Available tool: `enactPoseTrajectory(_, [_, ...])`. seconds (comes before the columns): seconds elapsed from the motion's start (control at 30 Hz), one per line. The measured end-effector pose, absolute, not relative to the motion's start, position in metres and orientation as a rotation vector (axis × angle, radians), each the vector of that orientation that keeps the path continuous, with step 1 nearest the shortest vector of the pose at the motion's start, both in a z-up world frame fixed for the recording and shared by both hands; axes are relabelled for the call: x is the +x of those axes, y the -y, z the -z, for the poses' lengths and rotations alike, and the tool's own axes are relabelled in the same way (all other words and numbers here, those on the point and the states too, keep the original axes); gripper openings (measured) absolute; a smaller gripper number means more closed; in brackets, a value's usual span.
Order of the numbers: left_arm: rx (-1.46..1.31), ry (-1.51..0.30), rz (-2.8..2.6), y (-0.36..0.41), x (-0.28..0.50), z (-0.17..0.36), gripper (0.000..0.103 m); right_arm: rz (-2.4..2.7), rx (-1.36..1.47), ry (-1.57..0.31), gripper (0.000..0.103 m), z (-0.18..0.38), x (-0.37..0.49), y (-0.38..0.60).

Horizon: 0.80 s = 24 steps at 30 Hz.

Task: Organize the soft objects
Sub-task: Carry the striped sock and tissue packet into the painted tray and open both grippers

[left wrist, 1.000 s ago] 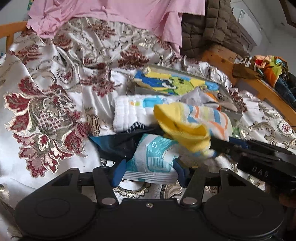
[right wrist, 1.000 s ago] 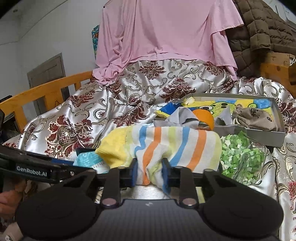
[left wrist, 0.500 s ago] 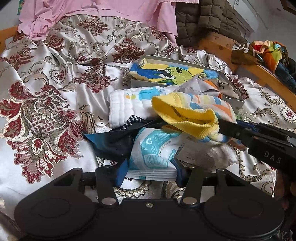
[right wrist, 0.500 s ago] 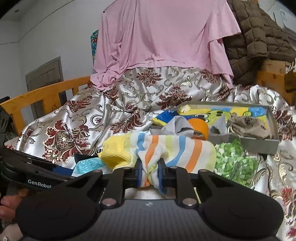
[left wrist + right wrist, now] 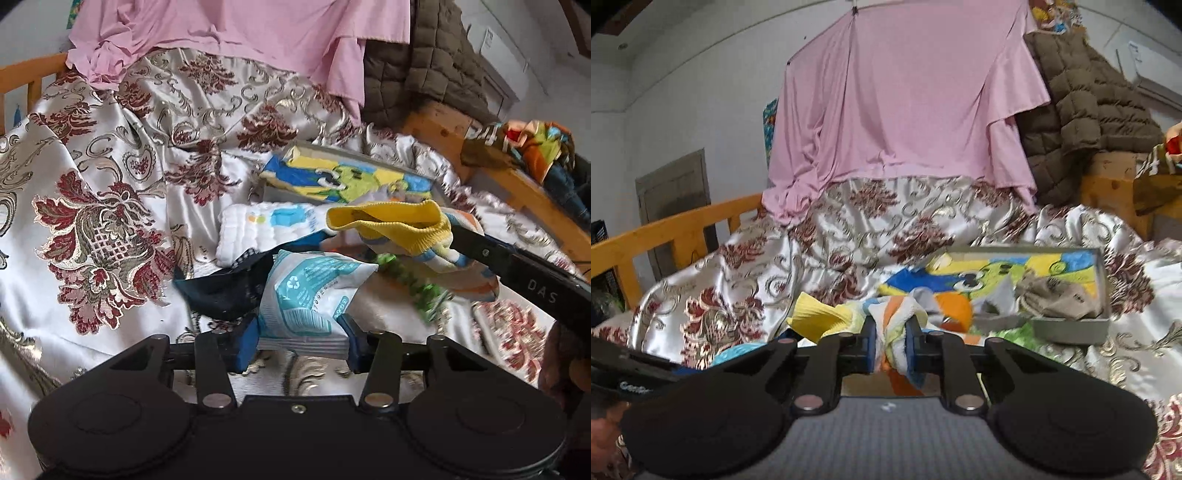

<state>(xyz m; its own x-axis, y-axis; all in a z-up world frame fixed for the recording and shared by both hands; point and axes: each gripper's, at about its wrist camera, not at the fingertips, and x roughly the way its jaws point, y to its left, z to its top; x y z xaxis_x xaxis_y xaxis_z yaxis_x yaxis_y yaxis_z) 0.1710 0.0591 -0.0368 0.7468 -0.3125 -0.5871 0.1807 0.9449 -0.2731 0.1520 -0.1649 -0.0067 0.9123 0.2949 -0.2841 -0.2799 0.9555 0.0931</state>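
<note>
Right gripper (image 5: 891, 343) pinched the striped sock (image 5: 897, 321), box (image 5: 1071, 326) at two o'clock; left gripper (image 5: 300, 341) clamped a packet (image 5: 308, 295).

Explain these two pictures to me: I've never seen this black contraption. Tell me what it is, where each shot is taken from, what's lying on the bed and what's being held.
There is no robot. A person carries a two-fingered hand-held gripper in each hand, and each has a wide-angle camera that looks out along its fingers.

The left camera's picture shows the left hand-held gripper, whose jaws have just been closing, clamped on a white and teal packet. The right camera's picture shows the right hand-held gripper shut on a striped sock with a yellow cuff.

Both look across a floral satin bedspread. On it lie a folded white cloth, a dark garment and a shallow cartoon-printed box that holds a beige sock.
</note>
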Motion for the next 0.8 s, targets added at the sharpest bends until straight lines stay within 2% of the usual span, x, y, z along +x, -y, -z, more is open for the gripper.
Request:
enactPoseTrajectory(0.23, [-0.227, -0.610, 0.298, -0.046, 0.160, 0.010, 0.048, -0.258, 0.091, -0.241, 0.017, -0.013, 0.148, 0.187])
enactPoseTrajectory(0.4, [-0.207, -0.555, 0.325, -0.030, 0.181, -0.012, 0.049, -0.220, 0.112, -0.214, 0.017, -0.025, 0.156, 0.203])
enactPoseTrajectory(0.8, [-0.197, -0.520, 0.336, 0.018, 0.328, -0.028, 0.049, -0.161, 0.055, -0.244, 0.017, -0.046, 0.257, 0.248])
